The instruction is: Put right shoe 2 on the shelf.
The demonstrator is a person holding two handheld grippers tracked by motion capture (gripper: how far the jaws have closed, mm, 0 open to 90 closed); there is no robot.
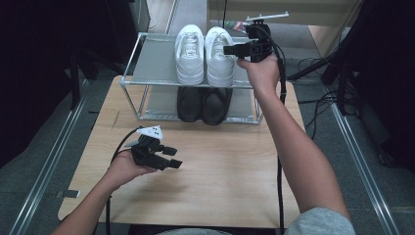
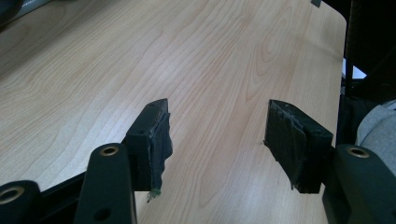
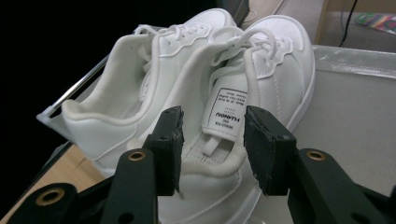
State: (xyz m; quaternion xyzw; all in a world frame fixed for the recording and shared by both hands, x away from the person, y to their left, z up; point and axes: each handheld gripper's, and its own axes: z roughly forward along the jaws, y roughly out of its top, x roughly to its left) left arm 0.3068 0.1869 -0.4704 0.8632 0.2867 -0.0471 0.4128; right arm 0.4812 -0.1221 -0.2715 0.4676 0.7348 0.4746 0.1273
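Dark walls and loose cables stand around a light wooden bench [image 1: 220, 181], and a small metal shoe rack [image 1: 147, 63] sits at its far end. On the top shelf of the rack stand two white shoes side by side, toes pointing away. Two black shoes [image 1: 203, 104] sit on the shelf below. The right gripper [image 1: 230, 49] is up at the rack, just at the heel of the right white shoe [image 1: 219, 56], the one next to the left white shoe [image 1: 189, 54]. In the right gripper view its jaws are partly open, one on each side of the shoe's back edge and tongue, and I cannot tell if they press on it. The left gripper [image 1: 175, 157] rests low over the bare bench, well away from the rack, with its jaws wide and nothing between them. The step in hand looks like work on that white shoe, either a grab or a let-go. If it is a grab, the next move needs the jaws to close on the padded heel edge, then a lift straight up so the shoe does not bump its twin.
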